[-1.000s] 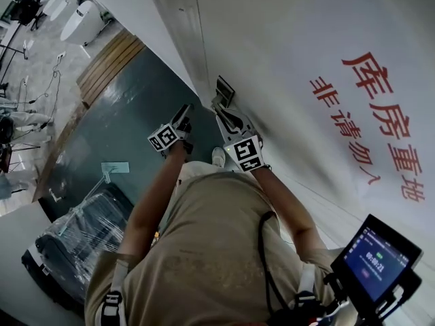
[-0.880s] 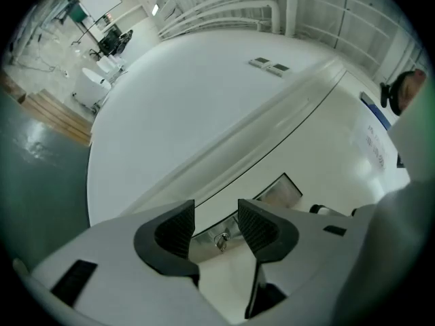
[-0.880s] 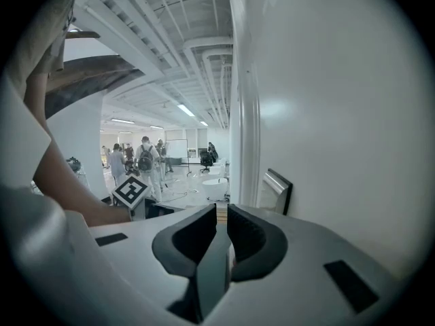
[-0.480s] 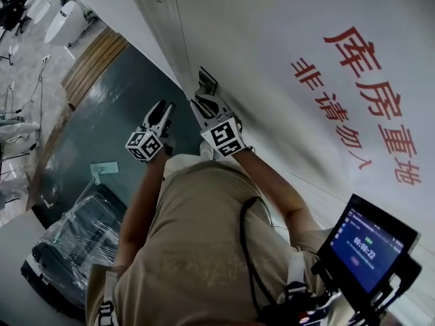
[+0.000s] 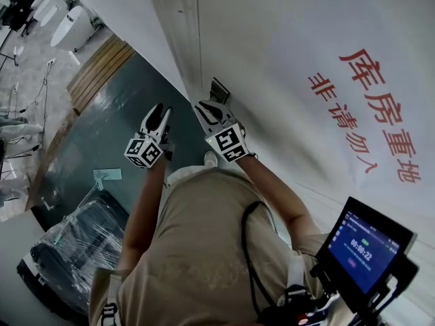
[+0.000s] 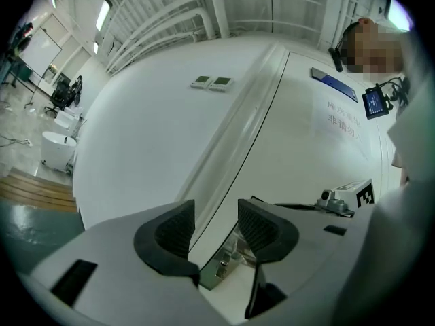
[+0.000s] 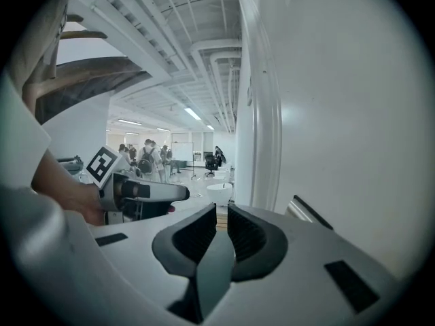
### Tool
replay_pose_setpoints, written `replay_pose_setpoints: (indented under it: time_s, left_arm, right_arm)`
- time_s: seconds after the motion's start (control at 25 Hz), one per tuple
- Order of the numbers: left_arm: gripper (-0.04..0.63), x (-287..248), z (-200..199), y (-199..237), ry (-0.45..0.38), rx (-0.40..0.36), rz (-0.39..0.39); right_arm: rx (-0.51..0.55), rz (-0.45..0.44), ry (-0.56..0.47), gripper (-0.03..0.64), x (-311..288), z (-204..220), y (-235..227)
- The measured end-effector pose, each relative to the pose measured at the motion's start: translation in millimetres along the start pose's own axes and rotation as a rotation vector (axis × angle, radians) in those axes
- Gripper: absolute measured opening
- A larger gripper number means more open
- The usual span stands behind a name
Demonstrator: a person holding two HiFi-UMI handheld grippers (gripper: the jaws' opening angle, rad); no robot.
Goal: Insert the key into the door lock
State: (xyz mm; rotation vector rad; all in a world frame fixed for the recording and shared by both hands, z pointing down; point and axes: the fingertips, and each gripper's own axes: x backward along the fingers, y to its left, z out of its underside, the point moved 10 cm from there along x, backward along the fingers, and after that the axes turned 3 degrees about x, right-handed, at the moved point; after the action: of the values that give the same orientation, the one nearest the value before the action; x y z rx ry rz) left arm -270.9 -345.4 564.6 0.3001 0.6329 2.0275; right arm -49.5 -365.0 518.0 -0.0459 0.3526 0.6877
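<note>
The left claw (image 5: 158, 113) has opened wide and empty, while the near-closed right claw (image 5: 208, 107), no key visible, stays by the grey metal lock plate (image 5: 219, 88) on the white door (image 5: 285, 39), so insertion seems unstarted.

Door (image 5: 285, 46): filling the right side of the head view, beside the person
Door frame (image 5: 180, 26): running along the door's left edge, between door and wall
Lock plate (image 5: 219, 89): sitting on the door just beside the frame
Right gripper (image 5: 209, 111): reaching up close below the lock plate, near the door
Left gripper (image 5: 159, 114): hanging just left of the right gripper, over the floor (image 5: 129, 94), apart from the door
Wall switches (image 6: 211, 82): sitting on the wall left of the frame
Platform (image 5: 102, 63): lying on the floor far ahead, at the left
Bundle (image 5: 75, 243): lying on the floor at the person's left
Screen (image 5: 367, 250): hanging at the person's right, near the door
</note>
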Motion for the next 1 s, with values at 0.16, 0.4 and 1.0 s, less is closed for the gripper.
replay_pose_setpoints:
  time_s: [0.16, 0.4, 1.0]
  left_arm:
    - [0.192, 28.7, -13.5, 5.1, -0.027, -0.026, -0.056]
    - [0.192, 99.8, -49.0, 17.9, -0.079, -0.128, -0.157]
    - [0.192, 281.7, -83.0, 75.5, -0.218, -0.14, -0.459]
  right_arm:
    - [-0.013, -0.009, -0.018, 0.04, -9.6, -8.7, 6.9]
    - [-0.022, -0.084, -0.071, 0.04, -36.4, -37.2, 41.5]
    - [0.085, -0.332, -0.153, 0.103, -128.8, -91.2, 162.9]
